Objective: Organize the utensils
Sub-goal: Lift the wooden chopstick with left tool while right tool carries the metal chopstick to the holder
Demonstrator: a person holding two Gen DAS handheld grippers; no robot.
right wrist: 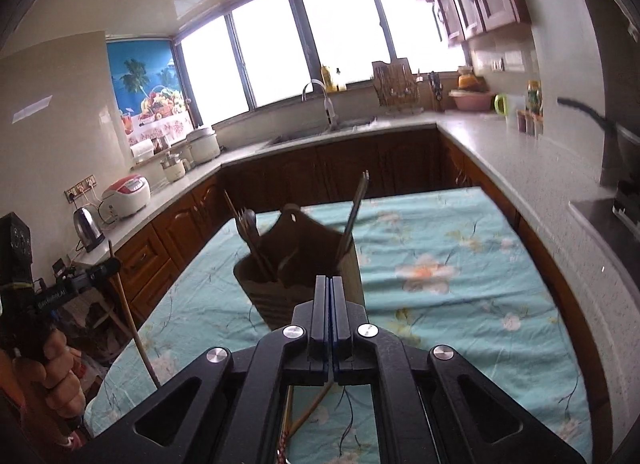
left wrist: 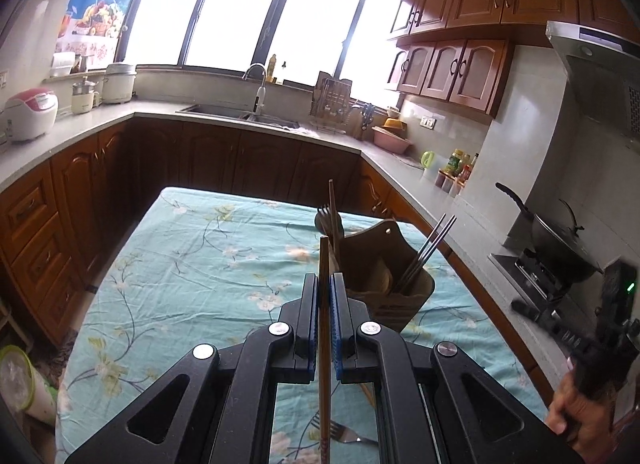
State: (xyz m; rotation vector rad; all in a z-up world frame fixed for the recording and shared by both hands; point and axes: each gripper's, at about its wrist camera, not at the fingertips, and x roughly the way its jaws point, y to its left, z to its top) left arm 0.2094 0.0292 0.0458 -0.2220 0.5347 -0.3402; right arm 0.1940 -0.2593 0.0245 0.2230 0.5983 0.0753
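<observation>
Clamped between the blue pads of the left gripper (left wrist: 325,284), a wooden chopstick (left wrist: 324,264) is pointing up toward twelve o'clock, its lower end running back under the jaws. Beneath that gripper, at six o'clock, a metal fork (left wrist: 347,435) is lying on the teal flowered tablecloth (left wrist: 180,264). At five o'clock in the left wrist view, a person's hand (left wrist: 576,404) is gripping the handle of the right gripper (right wrist: 330,284), whose jaws are pressing flat together with nothing between them. Under the right gripper, more chopsticks (right wrist: 308,416) are lying on the cloth. Just beyond both sets of fingertips, a brown utensil holder (left wrist: 384,280) is standing on the table, carrying a pair of metal chopsticks (left wrist: 430,252) leaning toward one o'clock and a dark fork and spoon (left wrist: 329,220) at its far left. Farther off, at twelve o'clock, a sink faucet (left wrist: 256,80) is standing below bright windows (left wrist: 240,12).
</observation>
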